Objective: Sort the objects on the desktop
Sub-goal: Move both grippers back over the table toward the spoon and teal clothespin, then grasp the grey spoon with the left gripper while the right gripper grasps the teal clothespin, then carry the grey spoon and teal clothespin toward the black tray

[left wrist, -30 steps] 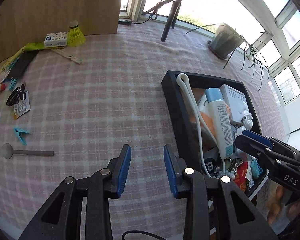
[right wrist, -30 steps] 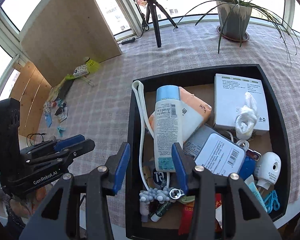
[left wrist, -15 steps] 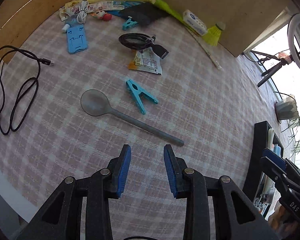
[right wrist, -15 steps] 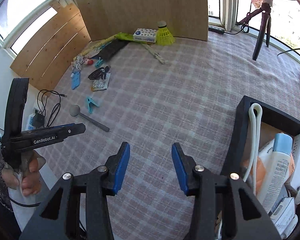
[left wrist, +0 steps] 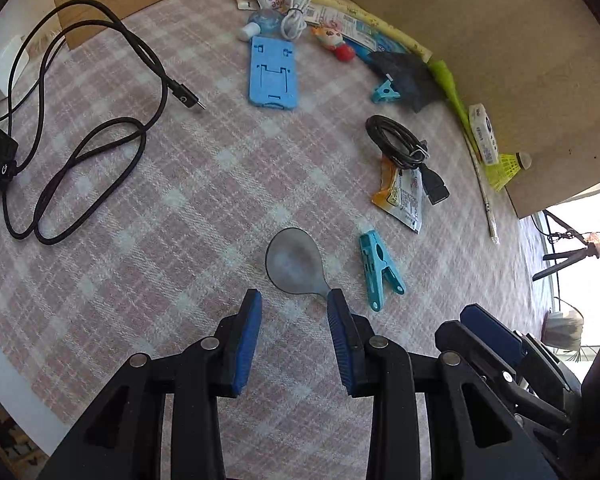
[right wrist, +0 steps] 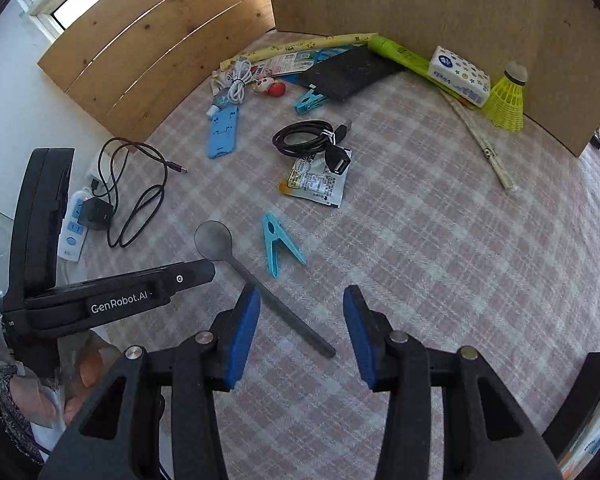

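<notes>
Grey plastic, left wrist view: the spoon (left wrist: 296, 266) lies flat on the checked bench (left wrist: 220, 184), bowl just ahead of the left tongs (left wrist: 294, 308).
Left tongs: released, empty, blue pads spread either side of the spoon's neck, likely lining up a grasp.
Beside it: a teal clothes peg (left wrist: 378, 270) just right of the spoon, apart from it.
Right wrist view: the right tongs (right wrist: 302, 312) hang released, empty, over the spoon handle's near end.
Far clutter: coiled black cable (right wrist: 306, 140) lies on a sachet (right wrist: 316, 182); shuttlecock (right wrist: 506, 98) against the board.
Container: a black tray (right wrist: 580, 404) at the near right edge; contents mostly out of view.
</notes>
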Available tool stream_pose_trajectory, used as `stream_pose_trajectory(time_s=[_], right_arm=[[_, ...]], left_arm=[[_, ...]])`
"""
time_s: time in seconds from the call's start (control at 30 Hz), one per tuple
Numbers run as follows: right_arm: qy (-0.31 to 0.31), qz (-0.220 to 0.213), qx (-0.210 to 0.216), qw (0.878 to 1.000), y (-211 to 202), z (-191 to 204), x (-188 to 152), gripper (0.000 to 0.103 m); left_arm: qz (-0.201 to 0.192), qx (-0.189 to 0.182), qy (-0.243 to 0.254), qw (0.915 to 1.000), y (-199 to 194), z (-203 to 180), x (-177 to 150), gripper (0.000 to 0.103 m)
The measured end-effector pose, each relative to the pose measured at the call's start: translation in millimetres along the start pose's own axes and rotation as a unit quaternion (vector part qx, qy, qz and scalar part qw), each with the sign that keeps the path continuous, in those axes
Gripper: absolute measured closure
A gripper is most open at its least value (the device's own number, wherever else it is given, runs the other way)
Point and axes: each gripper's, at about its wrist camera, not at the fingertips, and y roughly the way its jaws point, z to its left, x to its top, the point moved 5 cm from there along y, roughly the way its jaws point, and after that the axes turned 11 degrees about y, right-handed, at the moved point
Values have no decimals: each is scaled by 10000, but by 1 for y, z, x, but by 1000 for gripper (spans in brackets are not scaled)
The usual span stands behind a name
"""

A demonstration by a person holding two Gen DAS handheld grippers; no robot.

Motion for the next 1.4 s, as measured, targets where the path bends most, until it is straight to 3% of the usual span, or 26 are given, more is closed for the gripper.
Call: stream_pose_trajectory(time_s=[0.33, 0.57, 0.73, 0.8, 0.83, 0.93, 1.13, 1.4], right_arm=[[-227, 300, 9, 9993, 58, 23, 20, 60], [-219, 450, -166, 9986, 74, 14, 26, 63], [-231, 489, -262, 9982, 73, 8, 29, 79], [-277, 490, -265, 9981, 72, 7, 28, 79], [-260, 489, -269, 9981, 71, 5, 28, 79], [-162, 456, -353, 9982, 67, -4, 27, 79], [311, 309, -308, 9986, 46, -32, 25, 79], [829, -158, -120, 9964, -14, -71, 9, 79]], left_arm=[[39, -46, -283, 9996, 15, 7, 15, 72], [11, 31, -9, 10000, 24, -8, 26, 72], [52, 74, 168, 9998, 33, -22, 29, 88], [33, 182, 257, 9995, 35, -26, 31, 90], [65, 207, 297, 9993, 38, -28, 32, 98], [10, 246, 449, 9987, 41, -36, 36, 98], [-38, 4, 681, 9977, 37, -56, 36, 101], [-222, -352, 1254, 9912, 4, -99, 27, 101]])
